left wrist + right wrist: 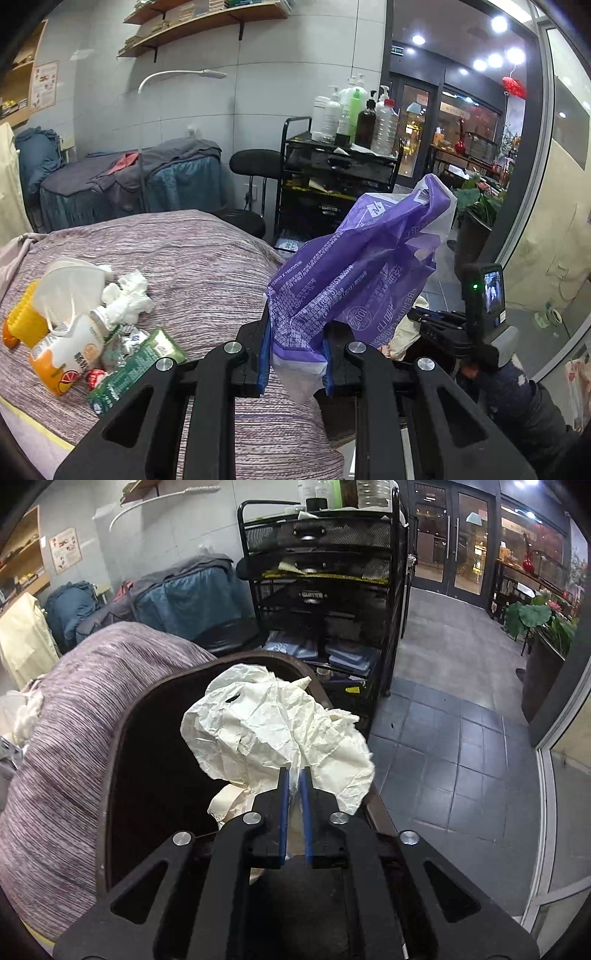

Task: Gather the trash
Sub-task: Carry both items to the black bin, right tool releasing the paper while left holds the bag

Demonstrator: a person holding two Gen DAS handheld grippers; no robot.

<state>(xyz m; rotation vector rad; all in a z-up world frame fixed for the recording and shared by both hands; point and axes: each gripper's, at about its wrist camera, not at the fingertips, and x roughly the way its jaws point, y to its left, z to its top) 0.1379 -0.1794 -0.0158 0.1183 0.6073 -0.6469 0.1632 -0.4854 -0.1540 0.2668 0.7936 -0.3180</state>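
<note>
My left gripper is shut on a purple plastic wrapper and holds it up beside the bed. A pile of trash lies on the bed at left: crumpled white tissue, an orange-and-white pouch, a green box, a clear plastic lid. My right gripper is shut on a crumpled cream paper bag and holds it over the open dark brown bin. The right gripper also shows in the left wrist view.
The bed has a purple striped cover. A black wire cart with bottles on top stands behind the bin. A black stool is beside it. Grey tiled floor lies right; glass doors beyond.
</note>
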